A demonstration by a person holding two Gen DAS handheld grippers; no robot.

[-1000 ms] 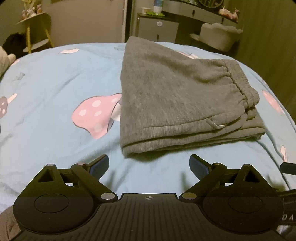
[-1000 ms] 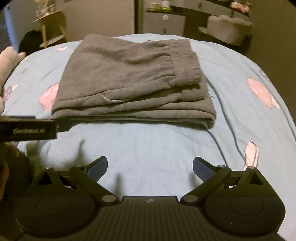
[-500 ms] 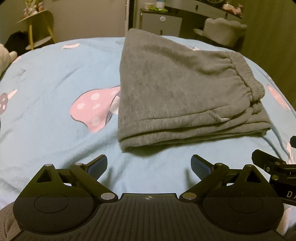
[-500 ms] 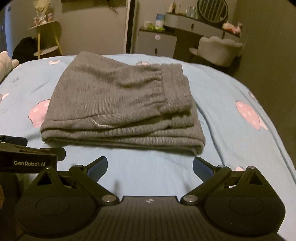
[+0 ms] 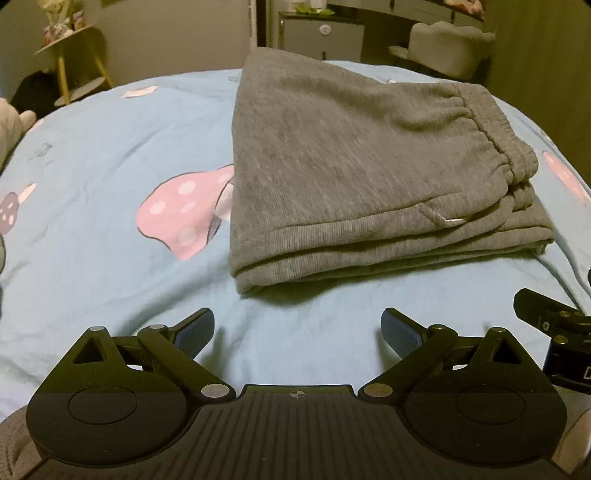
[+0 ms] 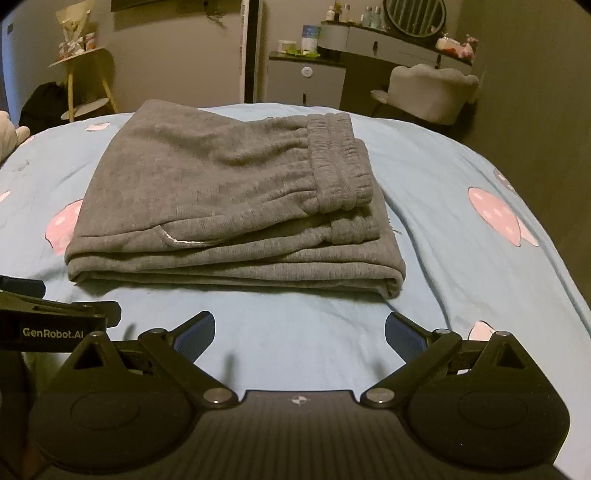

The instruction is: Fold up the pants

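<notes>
The pants (image 6: 229, 206) lay folded in a compact stack on the bed (image 6: 461, 266), waistband uppermost. Both the left gripper (image 5: 297, 328) and right gripper (image 6: 300, 330) hung short of the stack, jaws spread and empty. The fold appeared finished; any withdrawal should avoid snagging the near edge.

A home bedroom: a bed (image 6: 461, 155) with mushroom-print blue bedding fills the frame, and at upper right stand a vanity desk (image 6: 391, 40) with round mirror (image 6: 413, 16) and a plush chair (image 6: 432, 92).
</notes>
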